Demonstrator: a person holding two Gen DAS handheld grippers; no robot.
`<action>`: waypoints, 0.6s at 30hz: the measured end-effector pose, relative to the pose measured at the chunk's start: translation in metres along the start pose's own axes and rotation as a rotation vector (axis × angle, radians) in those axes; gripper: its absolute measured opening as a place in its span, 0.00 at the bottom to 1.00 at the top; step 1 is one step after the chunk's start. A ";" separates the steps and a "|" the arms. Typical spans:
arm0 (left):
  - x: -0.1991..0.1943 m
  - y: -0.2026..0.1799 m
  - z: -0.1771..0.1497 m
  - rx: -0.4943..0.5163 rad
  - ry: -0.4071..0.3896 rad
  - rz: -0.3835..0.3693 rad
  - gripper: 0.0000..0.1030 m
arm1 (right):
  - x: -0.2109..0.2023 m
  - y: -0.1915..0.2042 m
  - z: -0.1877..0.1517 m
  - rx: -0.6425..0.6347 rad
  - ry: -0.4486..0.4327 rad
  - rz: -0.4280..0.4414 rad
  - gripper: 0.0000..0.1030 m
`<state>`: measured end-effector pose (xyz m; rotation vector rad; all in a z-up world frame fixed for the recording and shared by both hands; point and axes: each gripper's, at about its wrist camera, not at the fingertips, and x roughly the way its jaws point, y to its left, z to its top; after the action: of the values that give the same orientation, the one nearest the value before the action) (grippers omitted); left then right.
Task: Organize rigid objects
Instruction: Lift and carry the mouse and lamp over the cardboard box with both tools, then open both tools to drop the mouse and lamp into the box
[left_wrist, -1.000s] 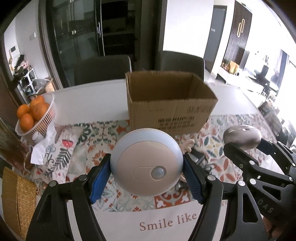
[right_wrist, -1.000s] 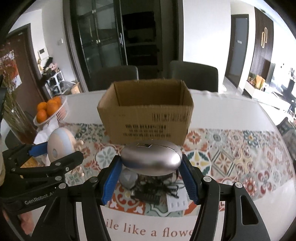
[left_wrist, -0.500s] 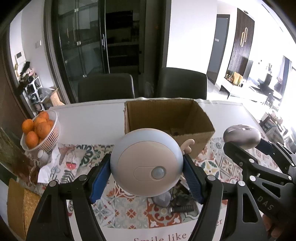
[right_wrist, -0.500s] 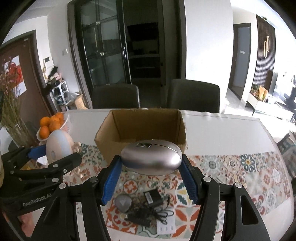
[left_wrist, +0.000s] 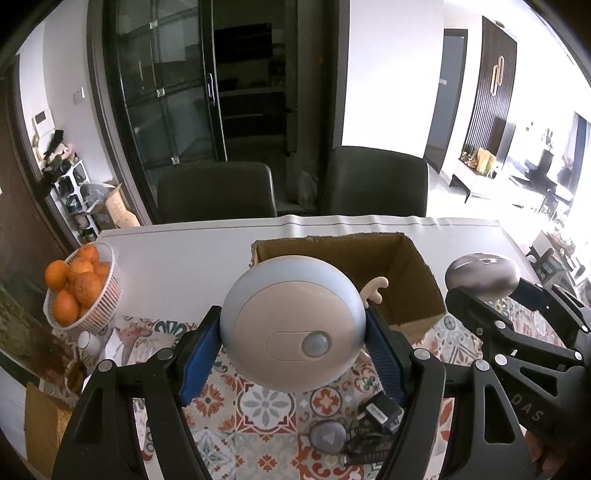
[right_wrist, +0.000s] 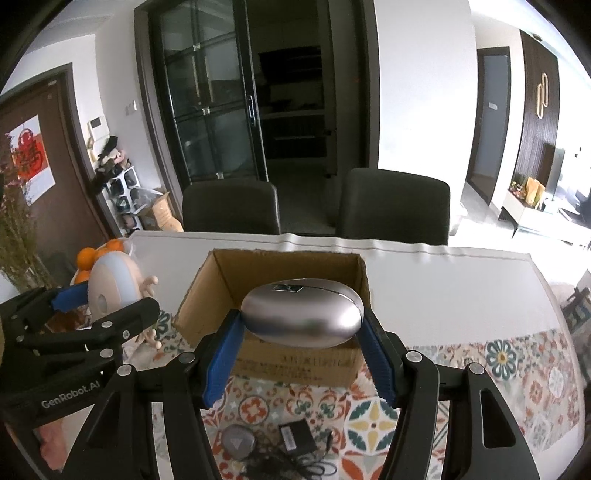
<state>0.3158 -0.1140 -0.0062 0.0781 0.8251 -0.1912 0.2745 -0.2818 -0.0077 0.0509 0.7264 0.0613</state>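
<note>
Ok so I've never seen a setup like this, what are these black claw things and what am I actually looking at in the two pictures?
These are two hand-held claws a person carries, one per hand, each with a wide-angle camera looking along its fingers. The left camera shows the left claw clamped on a round blue-and-pink night light. The right camera shows the right claw clamped on a silver oval case. Each claw also appears at the edge of the other's picture. Both hover near an open cardboard box on a table with a patterned runner. On the runner lie a black adapter with cable and a small grey disc; a basket of oranges stands to the left.
</note>
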 end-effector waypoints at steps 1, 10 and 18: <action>0.003 0.000 0.003 -0.003 0.003 -0.001 0.72 | 0.004 -0.001 0.004 0.000 0.010 0.000 0.61; 0.032 -0.009 0.029 0.002 0.048 -0.010 0.72 | 0.040 -0.017 0.027 0.020 0.098 0.040 0.60; 0.072 -0.008 0.039 -0.038 0.136 -0.038 0.72 | 0.072 -0.022 0.039 -0.011 0.151 0.069 0.49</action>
<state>0.3901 -0.1375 -0.0324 0.0394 0.9656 -0.2079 0.3551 -0.2993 -0.0271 0.0609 0.8753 0.1361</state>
